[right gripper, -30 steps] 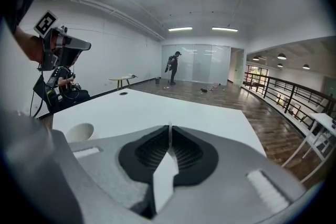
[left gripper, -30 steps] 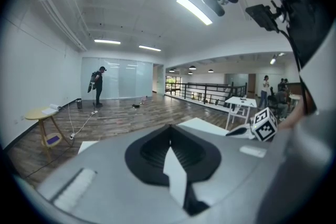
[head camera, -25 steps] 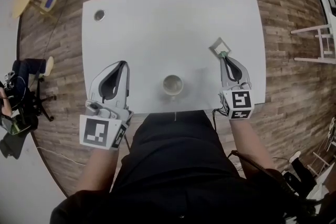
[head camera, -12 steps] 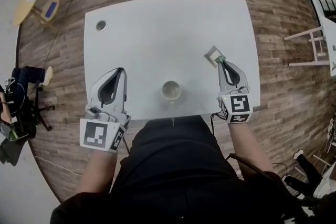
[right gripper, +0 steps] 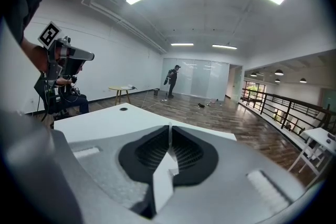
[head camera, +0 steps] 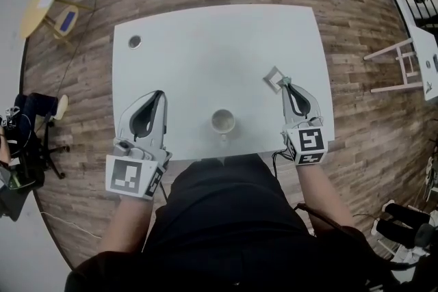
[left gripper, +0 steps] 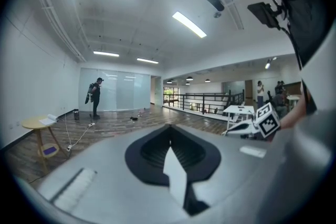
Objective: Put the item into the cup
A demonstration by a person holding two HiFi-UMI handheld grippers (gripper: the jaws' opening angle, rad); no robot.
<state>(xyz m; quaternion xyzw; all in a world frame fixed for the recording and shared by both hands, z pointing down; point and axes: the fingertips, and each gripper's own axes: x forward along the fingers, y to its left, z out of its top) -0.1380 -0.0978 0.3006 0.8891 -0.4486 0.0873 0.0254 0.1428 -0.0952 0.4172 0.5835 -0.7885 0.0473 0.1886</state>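
At the tip of your right gripper [head camera: 282, 83], the item [head camera: 273, 79], a small square frame, was pinched by one corner between nearly closed jaws, over the right part of the table [head camera: 205, 37]. The cup [head camera: 223, 122] stood upright near the table's front edge, well apart from the item. Your left gripper [head camera: 160, 95] hung left of the cup, jaws together and empty.
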